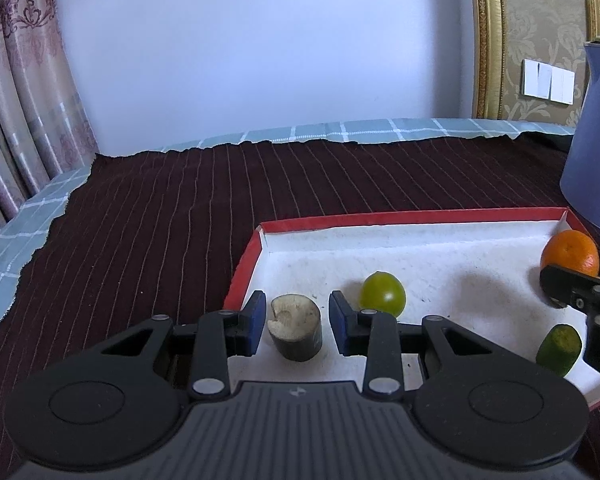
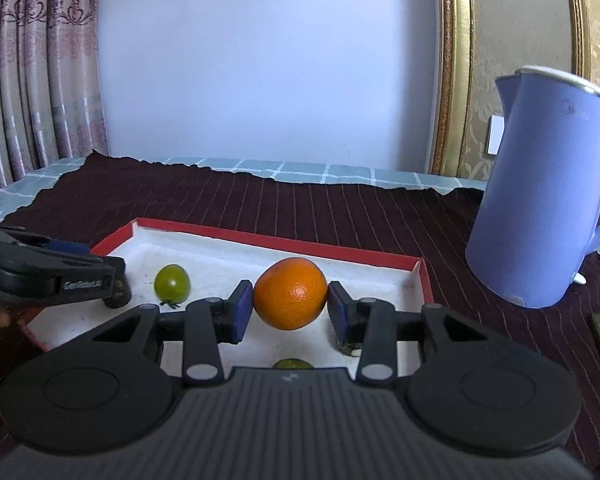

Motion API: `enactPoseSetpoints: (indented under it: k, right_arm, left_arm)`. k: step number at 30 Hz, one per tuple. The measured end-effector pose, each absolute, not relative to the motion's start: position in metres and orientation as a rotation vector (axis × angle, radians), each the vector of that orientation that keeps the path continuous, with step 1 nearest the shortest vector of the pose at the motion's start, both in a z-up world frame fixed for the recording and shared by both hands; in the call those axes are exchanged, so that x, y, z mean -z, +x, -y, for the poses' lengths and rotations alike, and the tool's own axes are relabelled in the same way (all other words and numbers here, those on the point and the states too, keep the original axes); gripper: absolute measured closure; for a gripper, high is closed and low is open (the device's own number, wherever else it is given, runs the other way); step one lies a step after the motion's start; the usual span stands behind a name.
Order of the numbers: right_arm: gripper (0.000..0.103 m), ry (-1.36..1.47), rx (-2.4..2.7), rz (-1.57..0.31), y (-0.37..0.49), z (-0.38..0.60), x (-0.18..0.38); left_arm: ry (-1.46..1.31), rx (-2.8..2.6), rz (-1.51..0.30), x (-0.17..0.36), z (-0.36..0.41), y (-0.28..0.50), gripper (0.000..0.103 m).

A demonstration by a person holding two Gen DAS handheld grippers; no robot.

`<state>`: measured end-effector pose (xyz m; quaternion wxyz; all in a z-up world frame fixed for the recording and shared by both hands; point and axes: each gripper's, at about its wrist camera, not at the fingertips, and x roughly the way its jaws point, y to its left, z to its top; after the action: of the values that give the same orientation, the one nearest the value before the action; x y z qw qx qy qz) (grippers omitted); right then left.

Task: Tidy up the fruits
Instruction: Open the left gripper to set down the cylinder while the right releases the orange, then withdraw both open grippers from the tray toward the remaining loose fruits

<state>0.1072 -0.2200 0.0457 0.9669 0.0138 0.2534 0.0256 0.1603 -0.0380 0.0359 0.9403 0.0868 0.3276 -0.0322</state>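
Right wrist: orange (image 2: 291, 299), stem end rightward.

Left tool (image 1: 298, 322) gapes level; right tool (image 2: 290, 308) stands nearly closed, level.

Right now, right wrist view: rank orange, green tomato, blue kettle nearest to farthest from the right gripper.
1. orange: between the right gripper fingers, in the red-rimmed tray.
2. green tomato: in the tray, to the left, beside the left gripper.
3. blue kettle: outside the tray, far right on the dark cloth.
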Motion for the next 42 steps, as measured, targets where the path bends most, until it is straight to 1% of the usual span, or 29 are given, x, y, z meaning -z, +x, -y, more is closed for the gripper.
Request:
enactPoseSetpoints:
  k: [12, 13, 14, 15, 16, 19, 21, 23, 24, 26, 27, 28, 36, 38, 40, 42]
  right_arm:
    - [0.065, 0.056, -0.019, -0.541, 0.136, 0.223, -0.037]
    - [0.063, 0.063, -0.018, -0.546, 0.137, 0.224, -0.036]
    - [0.050, 0.073, -0.020, -0.547, 0.138, 0.224, -0.035]
    - [0.045, 0.076, -0.017, -0.537, 0.136, 0.225, -0.035]
    - [0.042, 0.069, -0.012, -0.530, 0.135, 0.225, -0.035]
    - [0.041, 0.059, -0.009, -0.523, 0.130, 0.224, -0.037]
    - [0.033, 0.060, -0.005, -0.517, 0.125, 0.225, -0.039]
    - [0.017, 0.050, 0.009, -0.500, 0.117, 0.224, -0.041]
    - [0.015, 0.046, 0.015, -0.490, 0.113, 0.223, -0.042]
    - [0.005, 0.048, 0.018, -0.475, 0.105, 0.223, -0.044]
    - [0.003, 0.050, 0.019, -0.470, 0.100, 0.223, -0.045]
    - [0.000, 0.053, 0.017, -0.471, 0.096, 0.223, -0.045]
    - [0.000, 0.107, -0.033, -0.488, 0.062, 0.223, -0.040]
    - [0.000, 0.109, -0.028, -0.483, 0.053, 0.223, -0.039]
    - [0.000, 0.124, -0.020, -0.485, 0.045, 0.223, -0.038]
    - [0.000, 0.136, -0.021, -0.491, 0.038, 0.223, -0.037]
  left_arm:
    - [0.175, 0.051, -0.678, -0.034, 0.036, 0.163, 0.069]
    - [0.174, 0.051, -0.680, -0.034, 0.036, 0.163, 0.069]
    - [0.174, 0.051, -0.683, -0.034, 0.036, 0.163, 0.069]
    - [0.174, 0.051, -0.685, -0.033, 0.036, 0.163, 0.069]
    - [0.173, 0.051, -0.687, -0.033, 0.036, 0.164, 0.069]
    - [0.164, 0.055, -0.698, -0.032, 0.034, 0.163, 0.068]
    - [0.145, 0.063, -0.708, -0.032, 0.030, 0.161, 0.067]
    - [0.122, 0.073, -0.716, -0.032, 0.026, 0.157, 0.065]
    - [0.109, 0.077, -0.719, -0.032, 0.023, 0.155, 0.064]
    - [0.082, 0.088, -0.725, -0.033, 0.018, 0.150, 0.064]
    - [0.071, 0.093, -0.728, -0.034, 0.015, 0.147, 0.064]
    - [0.060, 0.096, -0.728, -0.035, 0.013, 0.143, 0.064]
    - [0.035, 0.096, -0.684, -0.035, 0.003, 0.107, 0.064]
    - [0.035, 0.094, -0.672, -0.033, 0.002, 0.097, 0.058]
    - [0.034, 0.091, -0.661, -0.031, 0.001, 0.089, 0.047]
    - [0.039, 0.083, -0.646, -0.030, 0.002, 0.081, 0.045]
